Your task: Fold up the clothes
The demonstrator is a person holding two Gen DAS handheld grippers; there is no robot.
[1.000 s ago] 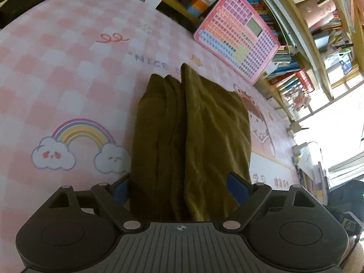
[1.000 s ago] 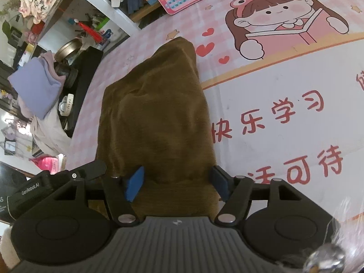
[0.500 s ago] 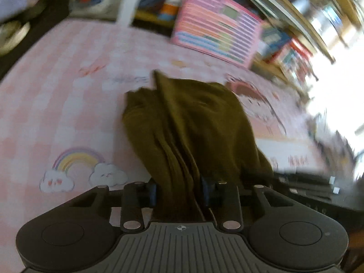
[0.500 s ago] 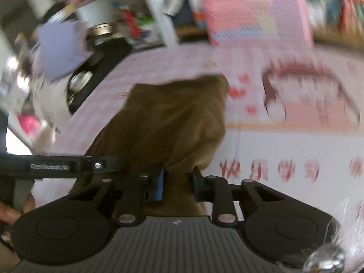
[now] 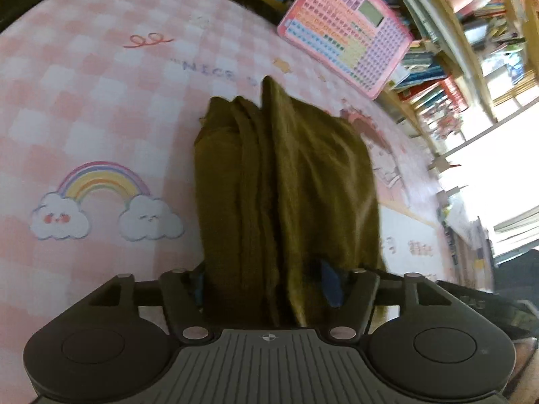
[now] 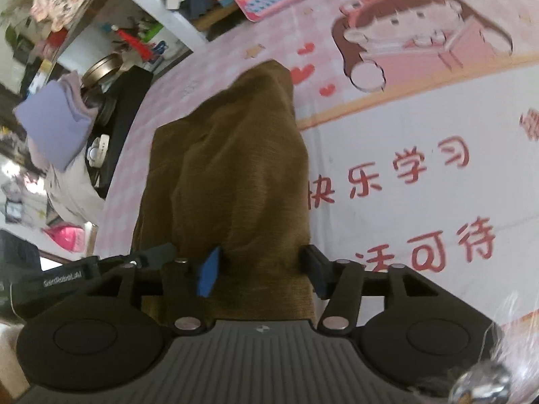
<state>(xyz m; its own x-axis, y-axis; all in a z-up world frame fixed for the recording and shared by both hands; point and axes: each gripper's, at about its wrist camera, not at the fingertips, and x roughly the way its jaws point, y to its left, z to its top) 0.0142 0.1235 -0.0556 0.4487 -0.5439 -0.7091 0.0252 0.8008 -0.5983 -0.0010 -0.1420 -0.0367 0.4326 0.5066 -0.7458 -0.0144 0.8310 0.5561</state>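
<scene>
Lying folded lengthwise on the pink tabletop [image 5: 101,107], the olive-brown garment [image 5: 286,181] forms a long, narrow bundle with several layered edges running along its length. Taking the garment as the landmark: in the left wrist view a printed rainbow with two clouds [image 5: 104,202] sits on the tabletop to its left, well apart from the cloth, and a pink keyboard toy [image 5: 347,27] leans against the bookshelf [image 5: 448,77] beyond its far end, to the right.

The left tongs [image 5: 266,286] straddle the garment's near end with the fingers spread apart, one blue pad [image 5: 331,286] on the right side of the cloth and the other mostly hidden at the left edge. The cloth passes between the fingers without being pinched.

In the right wrist view the same garment [image 6: 232,175] stretches away from the camera, its far tip close to small red hearts on the print. A cartoon girl drawing [image 6: 421,37] lies beyond it to the right, and red Chinese characters [image 6: 407,175] run across the white panel just right of its edge. The right tongs [image 6: 262,269] are likewise parted, a blue pad [image 6: 209,272] at the left and a dark one at the right of the garment's near end, the fabric lying loosely between them. To the garment's left, off the tabletop, a lilac cloth [image 6: 54,124] hangs over clutter, and the other tool's black body [image 6: 67,279] shows at the lower left.
</scene>
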